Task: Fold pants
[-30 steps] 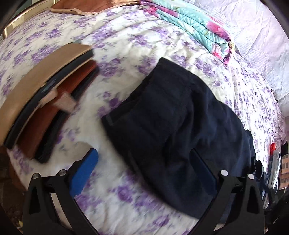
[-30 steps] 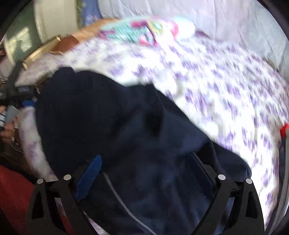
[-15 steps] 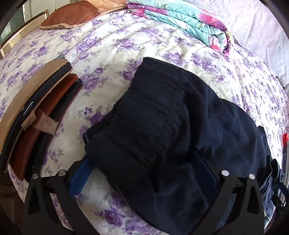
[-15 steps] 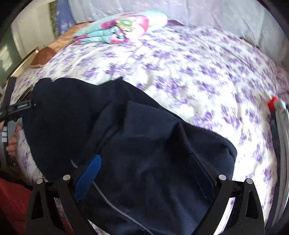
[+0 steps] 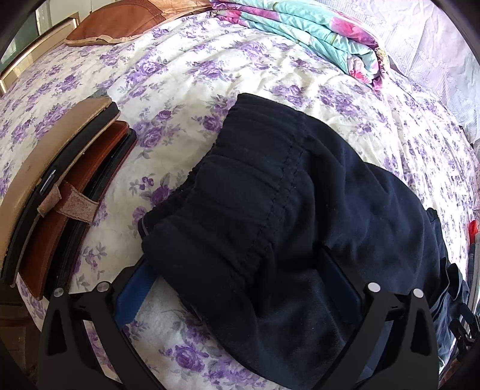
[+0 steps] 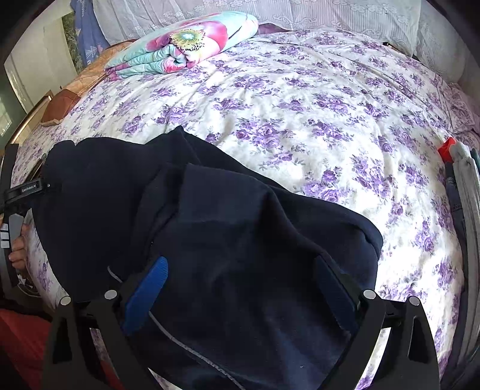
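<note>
Dark navy pants (image 5: pixel 270 192) lie bunched on the purple-flowered bed sheet (image 5: pixel 186 69), with the elastic waistband toward the left wrist camera. My left gripper (image 5: pixel 237 285) is open, its fingers wide apart; the waistband end drapes over the gap and covers part of the blue left pad (image 5: pixel 132 297). In the right wrist view the pants (image 6: pixel 228 228) form a folded heap with a thin grey stripe near the bottom. My right gripper (image 6: pixel 240 288) is open too, its fingers spread on either side of the cloth. The left gripper's handle (image 6: pixel 18 207) and a hand (image 6: pixel 18 252) show at the far left.
A folded flowered quilt (image 6: pixel 183 45) lies at the head of the bed, with a brown cushion (image 5: pixel 120 24) to its left. Flat tan and brown pads (image 5: pixel 60 186) sit by the bed's left edge. Stacked clothes (image 6: pixel 462 192) and a red item (image 6: pixel 447 147) line the right edge.
Both grippers have come down and closer to the pants. The waistband, earlier ahead of my left fingers, now lies across them. The heap in the right view has settled lower on the sheet.
</note>
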Demonstrator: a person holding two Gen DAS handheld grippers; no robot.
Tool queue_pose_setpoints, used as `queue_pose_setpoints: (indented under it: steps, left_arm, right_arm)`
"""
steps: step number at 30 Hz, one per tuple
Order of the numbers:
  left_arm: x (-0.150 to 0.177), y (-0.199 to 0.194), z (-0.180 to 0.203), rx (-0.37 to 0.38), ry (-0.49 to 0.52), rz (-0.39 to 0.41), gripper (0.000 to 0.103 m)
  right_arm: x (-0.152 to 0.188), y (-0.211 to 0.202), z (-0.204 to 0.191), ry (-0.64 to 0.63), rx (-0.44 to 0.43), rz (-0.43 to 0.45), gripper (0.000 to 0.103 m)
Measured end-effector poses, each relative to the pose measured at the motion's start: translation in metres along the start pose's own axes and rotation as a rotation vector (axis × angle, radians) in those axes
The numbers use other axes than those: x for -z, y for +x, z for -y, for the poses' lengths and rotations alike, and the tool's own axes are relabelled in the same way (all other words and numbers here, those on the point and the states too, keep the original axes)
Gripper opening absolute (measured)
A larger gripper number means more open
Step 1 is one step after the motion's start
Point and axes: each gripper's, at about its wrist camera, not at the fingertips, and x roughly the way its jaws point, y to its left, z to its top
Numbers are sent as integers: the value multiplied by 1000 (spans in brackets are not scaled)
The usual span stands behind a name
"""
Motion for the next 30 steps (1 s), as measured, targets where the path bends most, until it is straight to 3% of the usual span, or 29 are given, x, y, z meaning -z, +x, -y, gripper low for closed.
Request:
queue_pose_setpoints:
  steps: [6,10,13,17,19,22,26,28,30]
  left_arm:
    - [-1,-4,-1,5,-31,18,99]
    - [-2,-11,-8,56,-75,34,98]
    - [-4,-12,-18,104,-122,26,90]
    - [-6,-11,-51,296,-270,11,87]
    - [-4,-9,-73,442,-396,-2,87]
    - [0,-7,-94,598,-534,-25,87]
    - [3,-4,-97,666,-596,-41,86]
    - [3,-2,-95,669,-601,-57,86]
    - [3,1,-100,648,-584,-89,78]
  right_arm:
    - [-2,-3,4,-4,5,9,98]
    - [-1,5,8,3,12,-8,98]
    - [4,23,4,-34,52,-59,99]
    - [6,19,-1,-65,53,-46,99]
    - [7,19,2,-54,45,-47,99]
    - [9,19,4,-44,39,-39,99]
    - [10,20,2,-51,47,-36,99]
    - [10,20,3,-47,45,-36,99]
    - [10,20,3,-45,44,-36,100]
